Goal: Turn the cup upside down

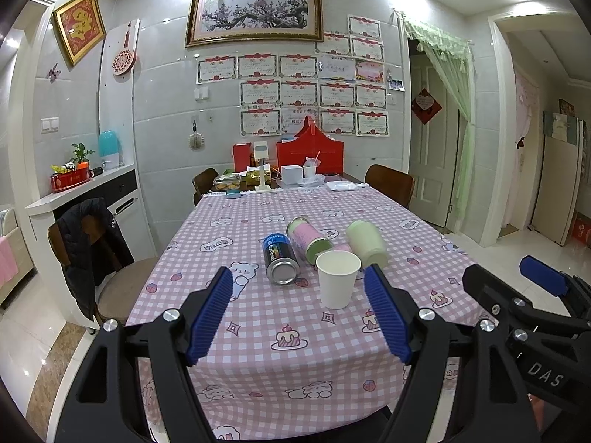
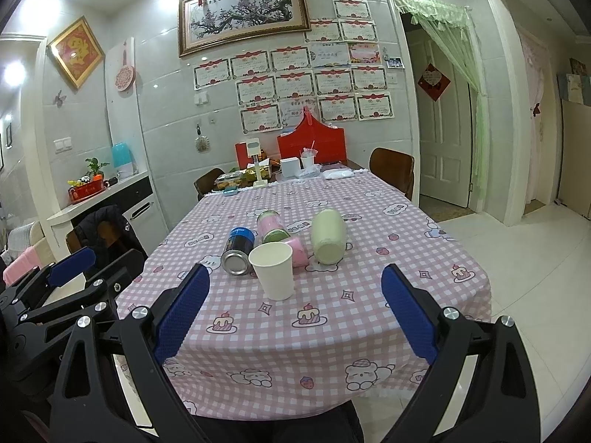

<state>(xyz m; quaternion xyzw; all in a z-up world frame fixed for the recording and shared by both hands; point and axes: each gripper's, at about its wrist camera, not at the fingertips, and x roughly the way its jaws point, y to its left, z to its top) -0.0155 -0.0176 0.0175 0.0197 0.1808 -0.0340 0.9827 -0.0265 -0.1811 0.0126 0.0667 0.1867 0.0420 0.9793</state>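
A white paper cup [image 1: 337, 279] stands upright, mouth up, on the pink checked tablecloth [image 1: 258, 332]; it also shows in the right wrist view [image 2: 275, 275]. My left gripper [image 1: 299, 284] is open and empty, held short of the cup near the table's front edge. My right gripper [image 2: 295, 280] is open and empty, also short of the cup. The right gripper shows at the right of the left wrist view [image 1: 532, 288], and the left gripper at the left of the right wrist view [image 2: 74, 265].
Behind the cup lie a blue can [image 1: 279, 257], a pink-and-green jar [image 1: 308, 239], a pale green jar [image 1: 367, 243] and a small pink cup [image 2: 297, 251]. Boxes and clutter [image 1: 295, 173] stand at the table's far end. Chairs [image 1: 107, 265] flank the table.
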